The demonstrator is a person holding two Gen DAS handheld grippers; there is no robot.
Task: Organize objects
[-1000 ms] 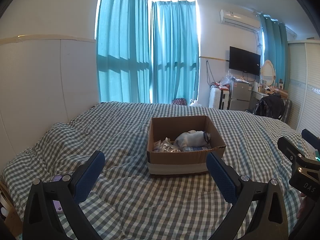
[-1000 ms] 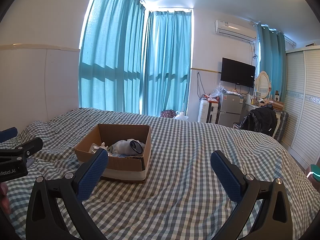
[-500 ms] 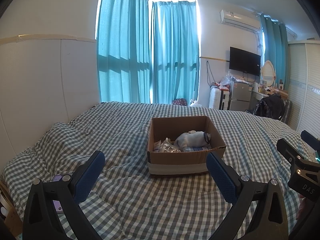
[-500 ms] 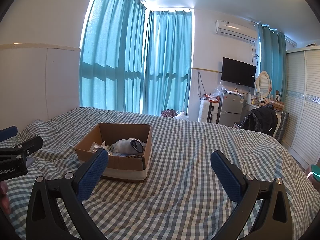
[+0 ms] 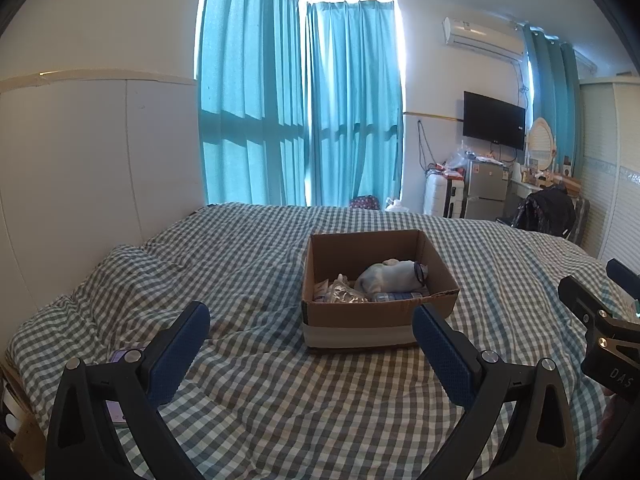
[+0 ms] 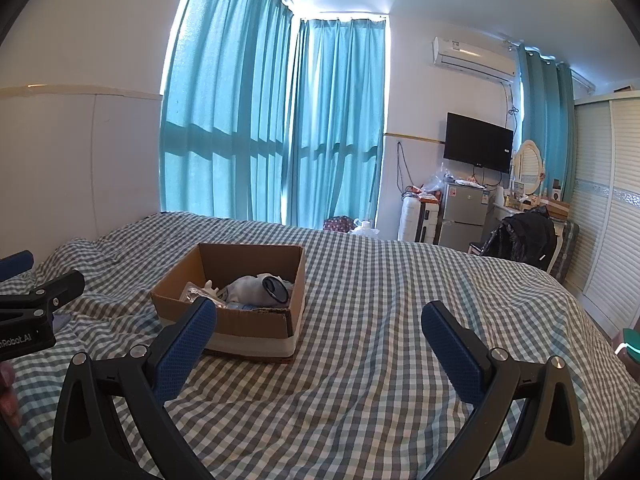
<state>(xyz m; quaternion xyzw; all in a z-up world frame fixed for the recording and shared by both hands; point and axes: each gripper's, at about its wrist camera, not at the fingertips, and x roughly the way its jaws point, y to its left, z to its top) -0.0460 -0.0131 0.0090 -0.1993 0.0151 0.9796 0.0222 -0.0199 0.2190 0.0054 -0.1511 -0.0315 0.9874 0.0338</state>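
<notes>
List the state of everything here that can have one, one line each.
left tool: open, empty
right tool: open, empty
cardboard box: top open, upright on the bed, items inside
white bundle: lying in the box
curtains: drawn shut
TV: screen dark
bedspread: spread out, wrinkled

Both views are taken low over the bed's near edge, faced toward the curtains. Left view sits closer; the cardboard box is shared.
</notes>
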